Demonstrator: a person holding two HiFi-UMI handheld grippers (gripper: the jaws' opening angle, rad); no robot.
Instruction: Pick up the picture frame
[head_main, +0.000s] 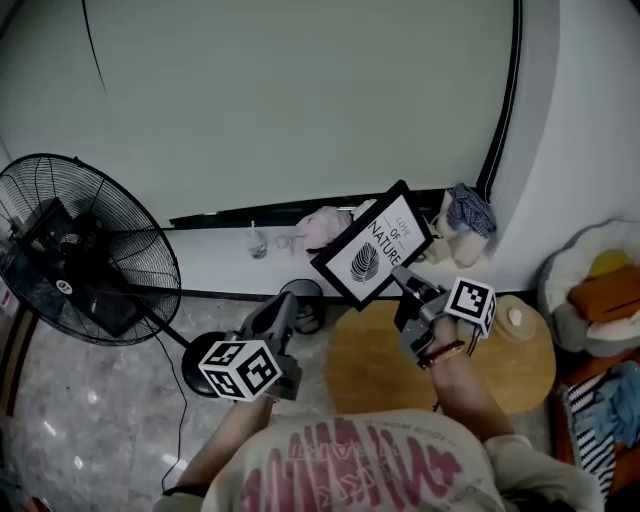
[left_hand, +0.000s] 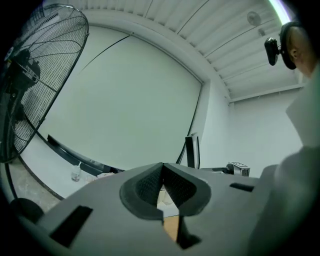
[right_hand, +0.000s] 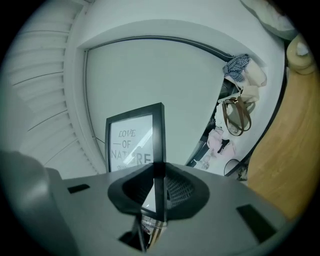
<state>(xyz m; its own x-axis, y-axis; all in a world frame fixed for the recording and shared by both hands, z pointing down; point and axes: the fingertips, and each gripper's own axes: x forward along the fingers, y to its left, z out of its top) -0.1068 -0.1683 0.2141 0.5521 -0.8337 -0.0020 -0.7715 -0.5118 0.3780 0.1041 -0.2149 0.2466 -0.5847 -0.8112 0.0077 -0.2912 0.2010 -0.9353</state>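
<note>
The picture frame is black with a white print of a leaf and the words LOVE OF NATURE. It hangs tilted in the air above the round wooden table. My right gripper is shut on its lower right edge. In the right gripper view the frame stands upright, its black edge pinched between the jaws of the right gripper. My left gripper is to the left of the frame, apart from it. Its jaws are shut with nothing between them, as the left gripper view shows, where the frame appears edge-on.
A large black standing fan fills the left. The white window sill holds a small glass, pink cloth and a bag. A cushioned seat stands at the right. The floor is pale marble.
</note>
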